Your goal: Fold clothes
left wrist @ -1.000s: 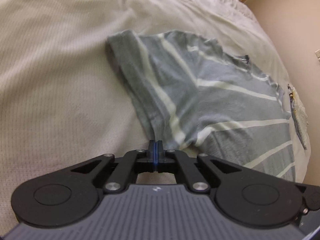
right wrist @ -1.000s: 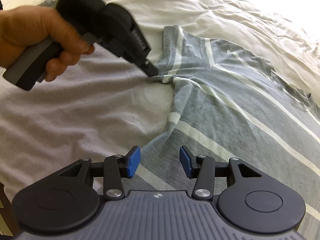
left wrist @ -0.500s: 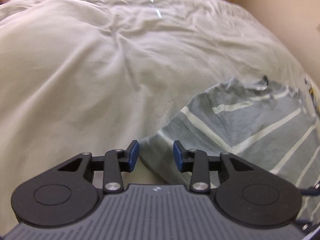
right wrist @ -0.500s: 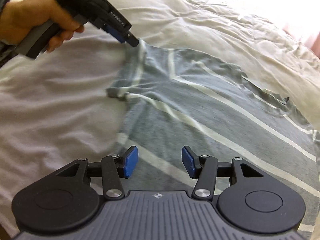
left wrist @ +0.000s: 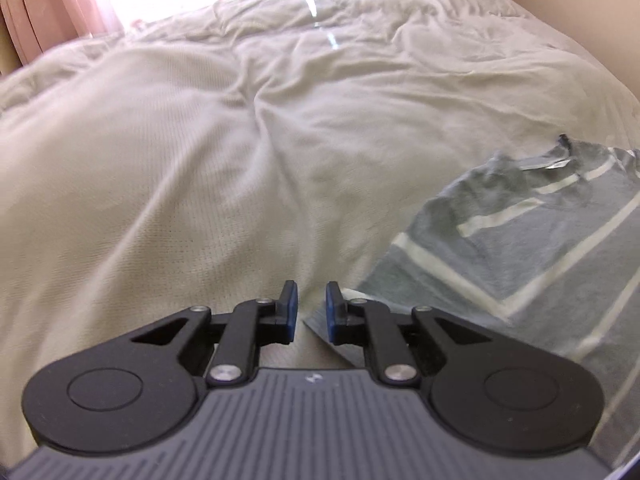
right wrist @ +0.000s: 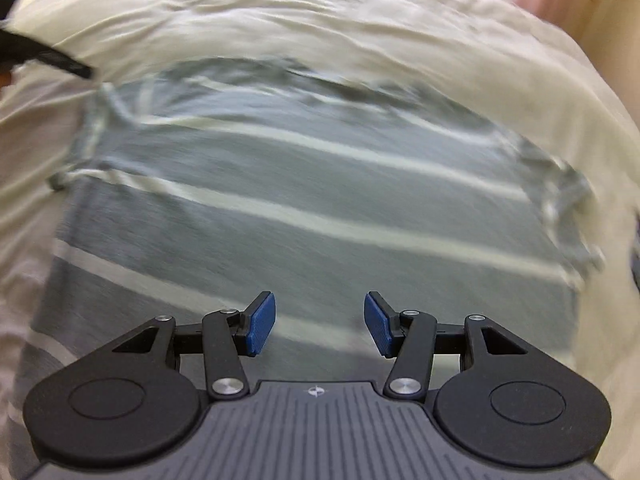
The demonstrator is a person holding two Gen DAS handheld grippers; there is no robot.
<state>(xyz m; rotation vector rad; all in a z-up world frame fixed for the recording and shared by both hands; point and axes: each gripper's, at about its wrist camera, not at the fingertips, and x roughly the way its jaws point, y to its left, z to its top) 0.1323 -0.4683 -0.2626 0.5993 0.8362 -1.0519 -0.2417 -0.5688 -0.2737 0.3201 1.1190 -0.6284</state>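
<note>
Grey striped shirt (right wrist: 320, 184) is spread flat on cream bedding (left wrist: 200, 160); left gripper (left wrist: 307, 307) and right gripper (right wrist: 320, 326) are held released, grasping nothing.

Rumpled cream bedspread (left wrist: 208, 168), pink curtain (left wrist: 52, 0)

— What colours has the T-shirt (right wrist: 320, 184)?
— Grey, with thin cream stripes.
— The bedspread (left wrist: 200, 168)?
— Off-white, a fine waffle weave.
— The grippers?
— Black, with blue pads on the fingers (left wrist: 290, 307). The far-left curtain (left wrist: 52, 4) is pink.
</note>
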